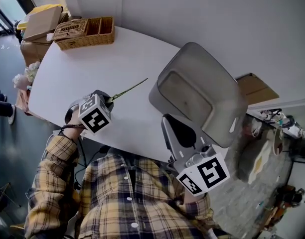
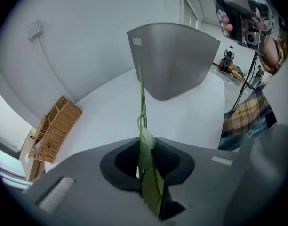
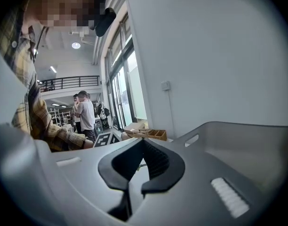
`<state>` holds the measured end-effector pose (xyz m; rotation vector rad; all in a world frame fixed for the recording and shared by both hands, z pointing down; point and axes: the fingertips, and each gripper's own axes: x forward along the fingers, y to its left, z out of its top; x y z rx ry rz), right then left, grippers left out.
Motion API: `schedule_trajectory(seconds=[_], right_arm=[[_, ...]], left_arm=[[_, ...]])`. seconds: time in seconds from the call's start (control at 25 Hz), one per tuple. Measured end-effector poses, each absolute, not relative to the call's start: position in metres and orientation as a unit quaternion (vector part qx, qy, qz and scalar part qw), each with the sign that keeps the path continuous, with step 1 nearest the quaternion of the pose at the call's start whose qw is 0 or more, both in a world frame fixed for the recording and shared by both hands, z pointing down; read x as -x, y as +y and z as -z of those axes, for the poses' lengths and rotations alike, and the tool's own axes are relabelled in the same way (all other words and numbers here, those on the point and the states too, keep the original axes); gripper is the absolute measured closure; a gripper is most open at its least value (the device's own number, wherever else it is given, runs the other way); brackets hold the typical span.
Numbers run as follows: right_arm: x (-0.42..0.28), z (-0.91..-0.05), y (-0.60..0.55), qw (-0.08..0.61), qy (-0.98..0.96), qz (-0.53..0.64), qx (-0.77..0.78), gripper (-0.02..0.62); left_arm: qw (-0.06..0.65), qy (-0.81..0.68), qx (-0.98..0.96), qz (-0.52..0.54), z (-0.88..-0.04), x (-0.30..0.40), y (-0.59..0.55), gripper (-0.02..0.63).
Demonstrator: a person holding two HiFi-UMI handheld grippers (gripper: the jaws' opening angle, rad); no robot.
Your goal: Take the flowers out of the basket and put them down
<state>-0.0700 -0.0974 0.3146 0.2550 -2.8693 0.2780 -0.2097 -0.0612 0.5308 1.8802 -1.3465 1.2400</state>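
The left tongs (image 1: 108, 99) pinch a green flower stem (image 1: 128, 89) over the near left of the white surface (image 1: 92, 68). The right tongs (image 3: 143, 147) are pressed together and empty, just beside the tilted grey basket (image 1: 202, 88) at right.

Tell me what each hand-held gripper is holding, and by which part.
The left hand-held gripper grips a green flower stem at its leafy section; the bare stem sticks out ahead. The right hand-held gripper holds nothing.
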Motion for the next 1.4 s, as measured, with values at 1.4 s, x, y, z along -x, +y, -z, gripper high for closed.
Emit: schedule_trajectory(seconds=[1.4], right_arm=[[0.075,-0.338,-0.118,0.154,-0.977,-0.115,-0.09,0.589]], left_arm=[[0.309,-0.453,-0.683,-0.482,-0.591,0.216,-0.079,0.336]])
